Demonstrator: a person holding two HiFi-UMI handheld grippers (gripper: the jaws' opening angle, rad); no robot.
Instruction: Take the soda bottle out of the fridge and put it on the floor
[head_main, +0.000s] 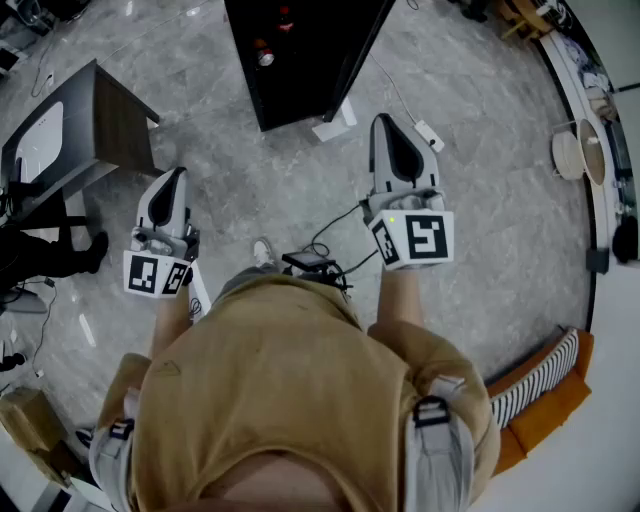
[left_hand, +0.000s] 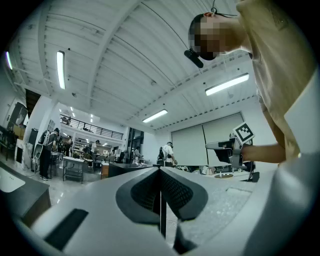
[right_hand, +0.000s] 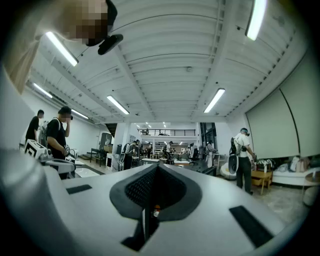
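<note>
at top centre of the head view: dark fridge (head_main: 300, 60), small rounded shape inside, likely the soda bottle (head_main: 265, 57), untouched. left claw (head_main: 172, 180) and right claw (head_main: 385, 125) both closed, empty, held level short of the fridge. whole task still to do. open floor (head_main: 250, 180) ahead; white cable (head_main: 405, 105) near the fridge foot, grey tabletop (head_main: 90, 120) at upper left.

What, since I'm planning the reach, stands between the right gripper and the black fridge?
Nothing tall. From the right gripper to the black fridge there is bare floor, with only a white flat piece at the fridge's foot and a white cable lying alongside.
</note>
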